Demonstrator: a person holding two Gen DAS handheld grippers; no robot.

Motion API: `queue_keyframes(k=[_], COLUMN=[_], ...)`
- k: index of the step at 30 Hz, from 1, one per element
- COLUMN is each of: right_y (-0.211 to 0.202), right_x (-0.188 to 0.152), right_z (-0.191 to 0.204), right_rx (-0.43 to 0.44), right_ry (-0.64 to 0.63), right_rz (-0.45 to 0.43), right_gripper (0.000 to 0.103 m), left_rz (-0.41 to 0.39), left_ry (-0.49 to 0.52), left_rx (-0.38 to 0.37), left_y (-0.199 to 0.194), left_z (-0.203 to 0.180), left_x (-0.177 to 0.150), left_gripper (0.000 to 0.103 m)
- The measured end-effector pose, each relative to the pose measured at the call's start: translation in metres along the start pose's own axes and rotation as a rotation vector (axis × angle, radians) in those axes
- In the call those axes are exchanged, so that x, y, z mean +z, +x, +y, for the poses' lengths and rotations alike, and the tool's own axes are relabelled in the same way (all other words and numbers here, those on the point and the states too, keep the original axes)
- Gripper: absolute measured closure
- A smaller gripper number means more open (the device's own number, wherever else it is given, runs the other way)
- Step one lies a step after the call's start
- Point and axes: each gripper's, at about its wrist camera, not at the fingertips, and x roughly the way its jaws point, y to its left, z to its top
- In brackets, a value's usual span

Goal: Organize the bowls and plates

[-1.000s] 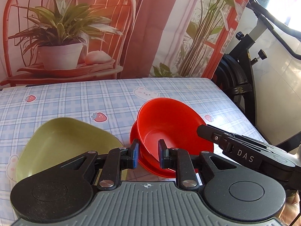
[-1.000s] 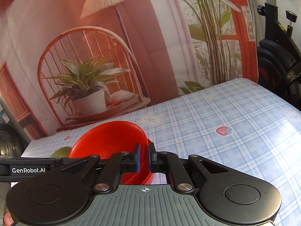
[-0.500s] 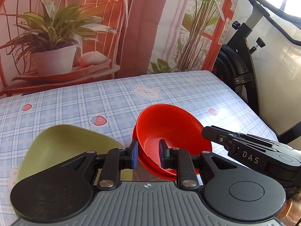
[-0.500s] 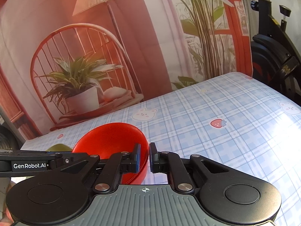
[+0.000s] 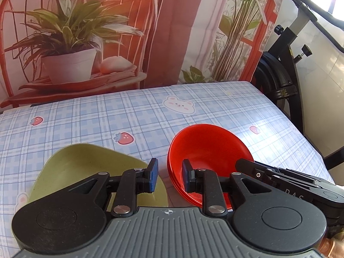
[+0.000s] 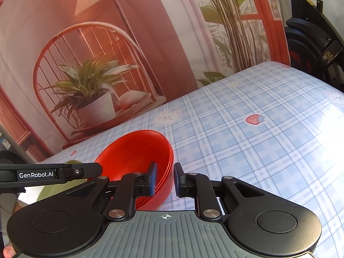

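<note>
Both tools are hovering with fingers apart, the right tool [image 6: 164, 179] straddling the rim of stacked red bowls [image 6: 137, 150], the left tool [image 5: 169, 177] between them and a green plate [image 5: 86, 165].

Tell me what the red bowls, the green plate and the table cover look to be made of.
Red bowls: likely plastic or melamine; thin stacked rims, uniform colour, soft sheen.
Green plate: probably matte plastic or melamine; dull, even olive surface, no glare.
Table cover: looks like glossy vinyl or oilcloth; printed plaid with strawberries and bears, strong glare from the light.
</note>
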Motion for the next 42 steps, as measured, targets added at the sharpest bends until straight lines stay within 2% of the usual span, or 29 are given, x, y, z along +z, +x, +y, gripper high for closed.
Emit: queue_keyframes(k=[7, 12, 24, 28, 33, 42], right_y=[0.000, 0.000, -0.001, -0.006, -0.022, -0.044], right_x=[-0.001, -0.003, -0.006, -0.007, -0.003, 0.010], right_z=[-0.009, -0.016, -0.021, -0.019, -0.015, 0.010], right_rx=[0.031, 0.019, 0.028, 0.019, 0.013, 0.025], right_ry=[0.045, 0.068, 0.098, 0.115, 0.116, 0.082], right_rz=[-0.009, -0.010, -0.004, 0.005, -0.013, -0.042], right_gripper=[0.090, 0.094, 0.096, 0.096, 0.096, 0.095], left_rz=[0.001, 0.006, 0.031, 0.031, 0.025, -0.036], left_ry=[0.003, 0.014, -0.017, -0.018, -0.013, -0.024], left_rx=[0.001, -0.012, -0.032, -0.027, -0.041, -0.066], left_y=[0.004, 0.005, 0.009, 0.006, -0.004, -0.039], left_z=[-0.004, -0.009, -0.018, -0.017, -0.020, -0.016], left_x=[0.002, 0.001, -0.017, -0.018, -0.021, -0.013], left_gripper=[0.078, 0.078, 0.077, 0.081, 0.081, 0.081])
